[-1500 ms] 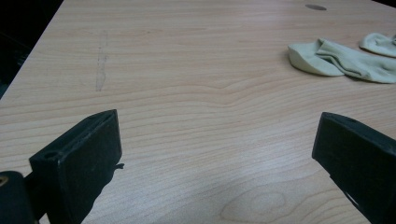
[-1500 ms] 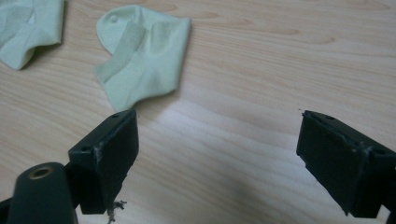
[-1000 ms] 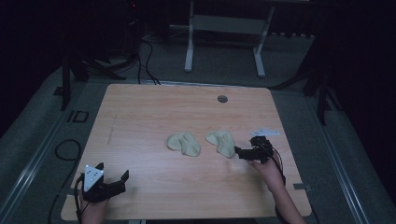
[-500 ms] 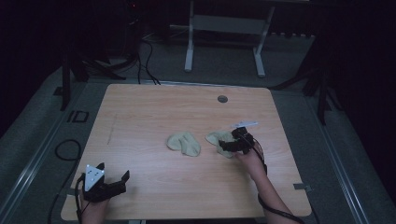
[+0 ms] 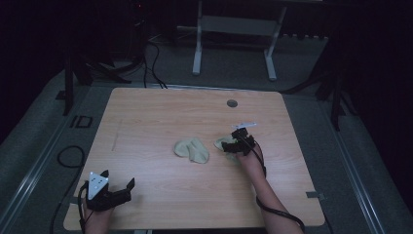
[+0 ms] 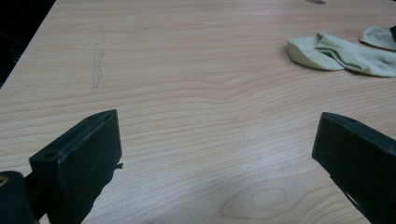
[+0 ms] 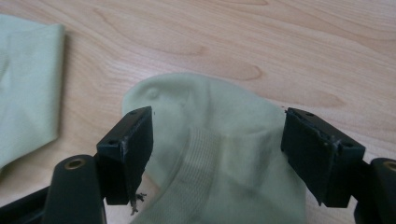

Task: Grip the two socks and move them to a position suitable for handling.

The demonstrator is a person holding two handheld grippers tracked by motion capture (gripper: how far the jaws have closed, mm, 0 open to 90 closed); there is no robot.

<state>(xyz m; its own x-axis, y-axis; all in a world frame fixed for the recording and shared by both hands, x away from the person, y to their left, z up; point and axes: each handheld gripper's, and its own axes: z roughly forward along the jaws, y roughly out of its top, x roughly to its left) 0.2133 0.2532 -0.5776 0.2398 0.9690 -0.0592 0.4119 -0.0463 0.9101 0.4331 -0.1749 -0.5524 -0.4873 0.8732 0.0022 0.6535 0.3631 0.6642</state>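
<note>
Two pale green socks lie on the wooden table (image 5: 146, 122). The left sock (image 5: 191, 149) lies flat at the middle. My right gripper (image 5: 233, 146) sits low over the right sock (image 5: 224, 142). In the right gripper view this sock (image 7: 219, 154) lies between the open jaws of the right gripper (image 7: 217, 140), which stand either side of it without pressing; the jaws have just been closing slightly. The other sock (image 7: 28, 84) shows at the left. My left gripper (image 5: 127, 187) rests near the front left corner, and the left gripper (image 6: 215, 154) stands wide open over bare wood, with both socks (image 6: 341, 51) far ahead.
A round grommet hole (image 5: 232, 103) sits near the table's far edge. Behind the table stands a white metal frame (image 5: 234, 24), and cables (image 5: 151, 53) run over the grey floor. The person's right forearm (image 5: 272, 204) crosses the front right of the table.
The right gripper has moved left and slightly down, from beside the right sock to over it, its jaws now either side of the sock. The left gripper has kept still.
</note>
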